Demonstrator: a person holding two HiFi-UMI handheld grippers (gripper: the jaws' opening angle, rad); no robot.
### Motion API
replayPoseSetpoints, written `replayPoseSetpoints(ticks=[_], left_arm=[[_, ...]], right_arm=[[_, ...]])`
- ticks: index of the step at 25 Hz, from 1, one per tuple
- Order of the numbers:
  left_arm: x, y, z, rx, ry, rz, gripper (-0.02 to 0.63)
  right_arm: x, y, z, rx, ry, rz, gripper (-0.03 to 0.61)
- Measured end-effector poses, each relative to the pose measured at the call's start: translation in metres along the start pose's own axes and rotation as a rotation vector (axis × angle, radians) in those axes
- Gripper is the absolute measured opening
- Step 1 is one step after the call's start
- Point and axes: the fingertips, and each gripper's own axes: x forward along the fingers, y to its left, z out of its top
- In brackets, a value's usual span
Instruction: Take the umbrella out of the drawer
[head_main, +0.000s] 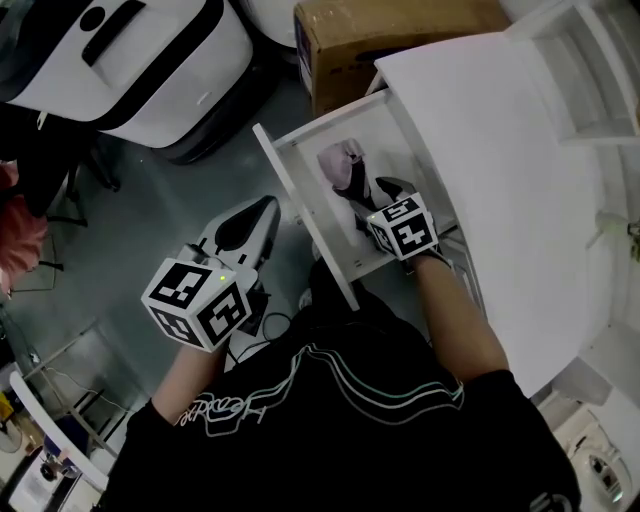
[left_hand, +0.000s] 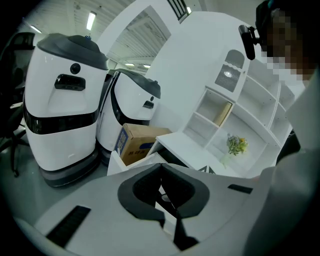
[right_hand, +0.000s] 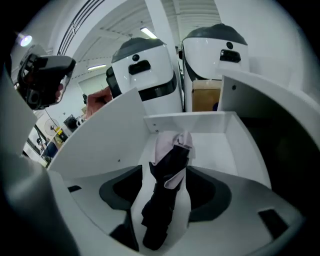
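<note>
A folded umbrella, lilac and black, lies in the pulled-out white drawer. My right gripper reaches down into the drawer. In the right gripper view the umbrella runs lengthwise between the wide-spread jaws of that gripper, with a gap on each side, so it is open. The drawer wall stands to the left of it. My left gripper hangs outside the drawer's front panel, over the floor. In its own view its tips meet, shut with nothing in them.
The drawer belongs to a white desk on the right. A cardboard box sits on the floor behind the drawer. Large white robot bodies stand at the back left. A white shelf unit holds a small flower vase.
</note>
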Motion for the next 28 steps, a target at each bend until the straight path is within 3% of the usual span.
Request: replayPoseSetpoints(ticks=[8, 20, 28], left_arm=[[0.007, 0.020, -0.014, -0.036, 0.047, 0.014, 0.020], [0.009, 0.036, -0.033, -0.075, 0.081, 0.043, 0.020], [0.005, 0.040, -0.041, -0.084, 0.100, 0.051, 0.020]], right_arm=[[0.052, -0.017, -0.022, 0.042, 0.103, -0.064, 0.250], [0.087, -0.017, -0.038, 0.096, 0.162, -0.069, 0.253], [0.088, -0.016, -0.039, 0.047, 0.200, -0.132, 0.253]])
